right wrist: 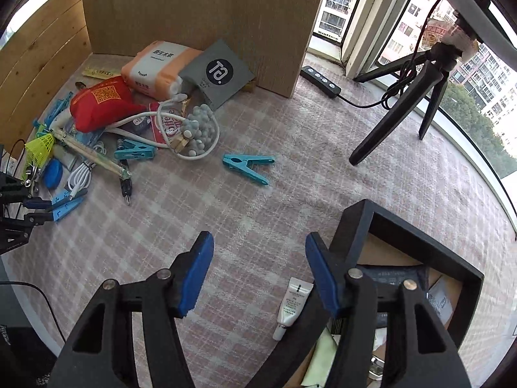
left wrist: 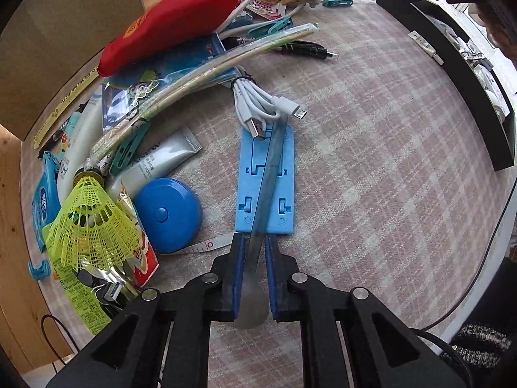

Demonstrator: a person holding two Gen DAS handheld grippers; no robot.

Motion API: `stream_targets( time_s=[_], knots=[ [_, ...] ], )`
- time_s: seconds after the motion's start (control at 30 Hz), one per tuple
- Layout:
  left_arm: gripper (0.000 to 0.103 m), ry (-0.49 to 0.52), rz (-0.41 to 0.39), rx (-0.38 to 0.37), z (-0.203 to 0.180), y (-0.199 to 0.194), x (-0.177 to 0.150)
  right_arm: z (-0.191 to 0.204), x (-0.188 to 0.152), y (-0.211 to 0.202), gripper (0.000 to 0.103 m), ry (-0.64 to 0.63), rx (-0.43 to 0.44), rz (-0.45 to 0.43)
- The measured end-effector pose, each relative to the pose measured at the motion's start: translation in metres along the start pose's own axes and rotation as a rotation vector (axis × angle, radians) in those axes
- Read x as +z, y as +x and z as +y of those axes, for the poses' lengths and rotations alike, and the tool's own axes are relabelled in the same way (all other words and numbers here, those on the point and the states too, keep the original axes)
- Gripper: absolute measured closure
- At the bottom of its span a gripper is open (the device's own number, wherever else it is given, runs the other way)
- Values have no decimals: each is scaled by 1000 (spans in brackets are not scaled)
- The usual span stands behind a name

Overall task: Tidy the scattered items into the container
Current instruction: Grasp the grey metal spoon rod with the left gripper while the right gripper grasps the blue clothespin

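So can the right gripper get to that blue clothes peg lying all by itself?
Probably yes. The right gripper is open and empty, and only bare checked cloth lies between it and the blue clothes peg.

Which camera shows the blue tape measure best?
The left wrist view: the tape measure lies close and whole, its tape end pulled out. The right wrist view shows it small, edge-on and far off at the left.

Left wrist camera looking steeply down, close over plaid cloth and clutter pile. Right wrist camera tilting forward, farther back, taking in black container, window. Both sharing pile, blue stand.
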State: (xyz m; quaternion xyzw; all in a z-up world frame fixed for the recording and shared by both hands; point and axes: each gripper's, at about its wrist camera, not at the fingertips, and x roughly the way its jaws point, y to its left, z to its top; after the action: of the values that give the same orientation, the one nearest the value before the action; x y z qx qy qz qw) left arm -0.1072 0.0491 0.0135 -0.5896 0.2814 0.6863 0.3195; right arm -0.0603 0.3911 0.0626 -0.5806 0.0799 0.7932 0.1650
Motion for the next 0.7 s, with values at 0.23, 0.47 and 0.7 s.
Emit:
stream_targets(
  time_s=[0.23,0.47,0.7],
  knots=[
    [93,-45,0,-39,5,0,0,8,30,41,45,-121,15,32],
    [93,-76,5,-74,9,-1,-4,9,45,72,45,-166,30,56],
    [94,-94,11,-93,31,3,-3,11,50,88,53,-170,60,73]
  ],
)
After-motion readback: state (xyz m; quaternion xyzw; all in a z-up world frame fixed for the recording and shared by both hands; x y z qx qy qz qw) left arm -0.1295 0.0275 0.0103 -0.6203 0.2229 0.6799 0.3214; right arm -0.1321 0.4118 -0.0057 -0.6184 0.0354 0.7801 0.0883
